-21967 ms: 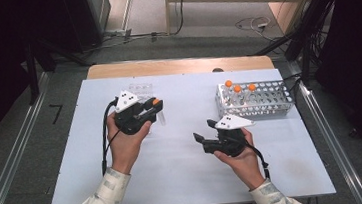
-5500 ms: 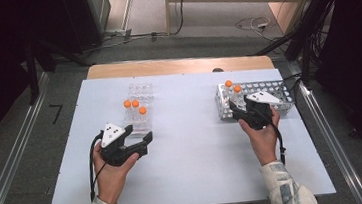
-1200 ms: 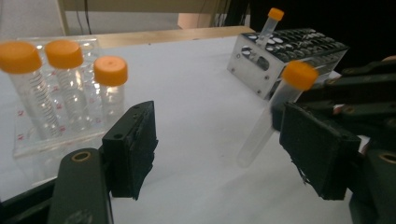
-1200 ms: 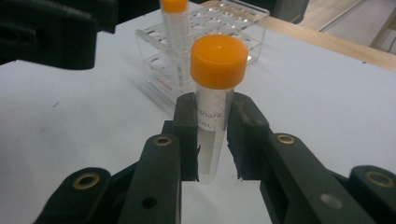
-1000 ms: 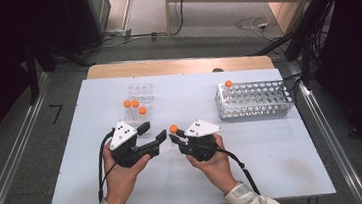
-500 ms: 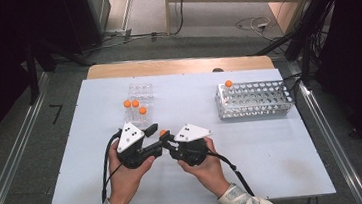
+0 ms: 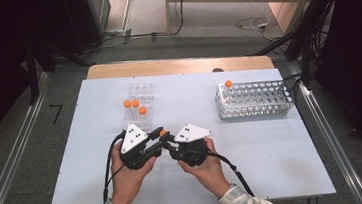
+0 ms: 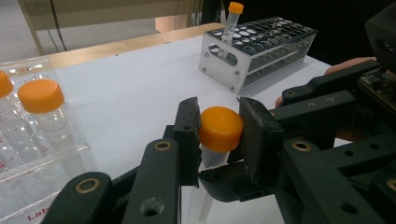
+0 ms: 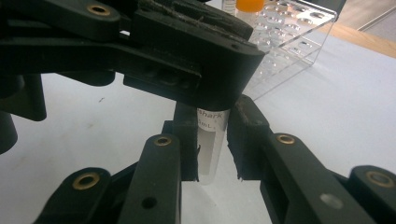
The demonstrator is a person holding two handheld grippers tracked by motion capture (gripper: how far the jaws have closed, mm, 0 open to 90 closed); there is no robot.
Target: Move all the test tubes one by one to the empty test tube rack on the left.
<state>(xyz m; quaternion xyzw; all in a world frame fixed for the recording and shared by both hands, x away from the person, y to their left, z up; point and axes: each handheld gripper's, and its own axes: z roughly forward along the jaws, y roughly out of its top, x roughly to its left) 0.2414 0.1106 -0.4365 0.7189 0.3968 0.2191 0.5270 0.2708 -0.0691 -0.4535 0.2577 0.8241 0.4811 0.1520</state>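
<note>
Both hand-held grippers meet over the near middle of the bench [image 7: 275, 163], sharing one orange-capped tube [image 8: 218, 135]. Left hand-held gripper [image 8: 219, 140] has just closed, pads clamped on the cap; right hand-held gripper [image 9: 212, 140] is closed on the clear tube body below. Metal rack [image 7: 254, 100] far right, clear rack [image 7: 138, 93] far left.

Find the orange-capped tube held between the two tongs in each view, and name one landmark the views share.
High view: orange-capped tube lower centre, between both tongs.
Left gripper view: centre, cap between the jaws.
Right gripper view: centre, clear body between the jaws.
Shared landmark: clear rack of orange-capped tubes.
</note>
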